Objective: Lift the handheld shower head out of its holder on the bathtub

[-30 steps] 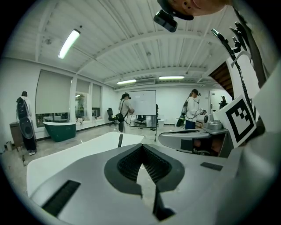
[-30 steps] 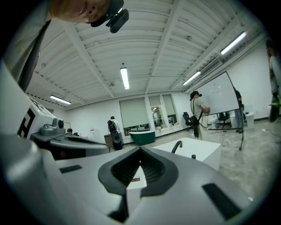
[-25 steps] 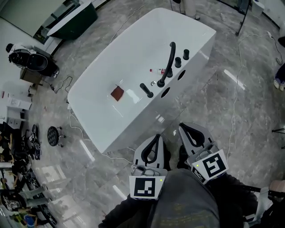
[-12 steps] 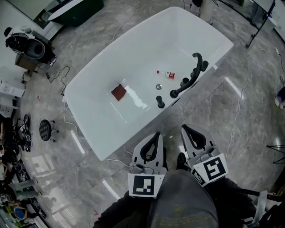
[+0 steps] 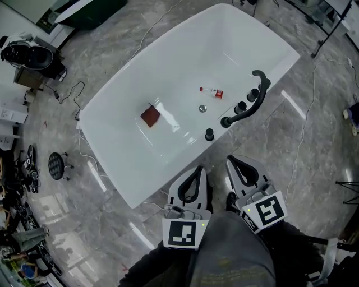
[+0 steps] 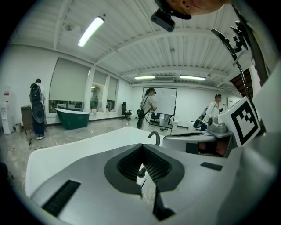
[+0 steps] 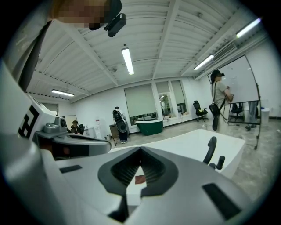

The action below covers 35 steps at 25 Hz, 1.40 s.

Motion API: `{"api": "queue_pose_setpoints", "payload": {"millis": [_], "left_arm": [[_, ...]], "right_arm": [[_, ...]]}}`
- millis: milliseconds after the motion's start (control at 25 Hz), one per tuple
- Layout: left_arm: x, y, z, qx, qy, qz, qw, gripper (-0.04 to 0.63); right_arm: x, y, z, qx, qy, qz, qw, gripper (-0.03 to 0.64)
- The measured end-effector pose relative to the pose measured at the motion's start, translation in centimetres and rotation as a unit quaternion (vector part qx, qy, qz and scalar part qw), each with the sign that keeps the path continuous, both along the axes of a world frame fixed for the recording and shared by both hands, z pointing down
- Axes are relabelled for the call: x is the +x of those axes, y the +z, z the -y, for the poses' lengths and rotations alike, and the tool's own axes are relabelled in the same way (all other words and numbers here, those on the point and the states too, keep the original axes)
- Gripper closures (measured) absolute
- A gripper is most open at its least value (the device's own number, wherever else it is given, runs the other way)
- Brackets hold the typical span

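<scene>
The white bathtub (image 5: 129,168) lies slantwise on a grey marble floor. On its near rim stand a black curved spout (image 5: 247,106), two black knobs and, nearest me, the short black handheld shower head (image 5: 209,134), upright in its holder. My left gripper (image 5: 193,178) and right gripper (image 5: 238,168) hover side by side over the floor just short of that rim, both shut and empty. The left gripper (image 6: 141,147) faces the tub and the spout (image 6: 154,137). The right gripper (image 7: 140,149) has the spout (image 7: 210,150) to its right.
Inside the tub lie a red-brown cloth (image 5: 149,116), a small red-labelled bottle (image 5: 212,92) and the drain (image 5: 202,109). Cables trail over the floor. A black round stool (image 5: 56,164) and clutter stand at the left, a dark green tub (image 5: 95,11) far back. People stand in the distance.
Both grippers have moved toward the tub's near rim, which now lies closer in front of them. The spout and shower head have shifted right and nearer in the head view. Both grippers stay shut.
</scene>
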State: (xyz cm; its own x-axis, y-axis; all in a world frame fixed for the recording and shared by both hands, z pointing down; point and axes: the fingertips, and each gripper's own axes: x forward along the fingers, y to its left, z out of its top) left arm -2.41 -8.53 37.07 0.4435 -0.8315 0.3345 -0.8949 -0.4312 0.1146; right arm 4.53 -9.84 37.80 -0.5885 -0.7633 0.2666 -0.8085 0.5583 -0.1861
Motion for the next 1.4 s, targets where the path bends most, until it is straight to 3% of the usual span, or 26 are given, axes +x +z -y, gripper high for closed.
{"api": "queue_pose_setpoints", "payload": {"millis": [600,1120,1400], "left_arm": [[-5.7,-0.5,5.7,0.021,-0.004,-0.015,0.9997,0.594],[-7.0,-0.7,8.4,0.020,-0.035,-0.004,0.9992,0.594],[-7.0,0.8,8.9,-0.001,-0.045,0.002,0.9990,0.594]], "right_arm": [[-5.2,-0.3,5.1,0.016,0.000,-0.017,1.000,0.614],[-6.7,0.0,8.4,0.018,-0.035,-0.015,0.999,0.614],[-6.7,1.3,9.0,0.007,-0.040,-0.008,0.999,0.614]]}}
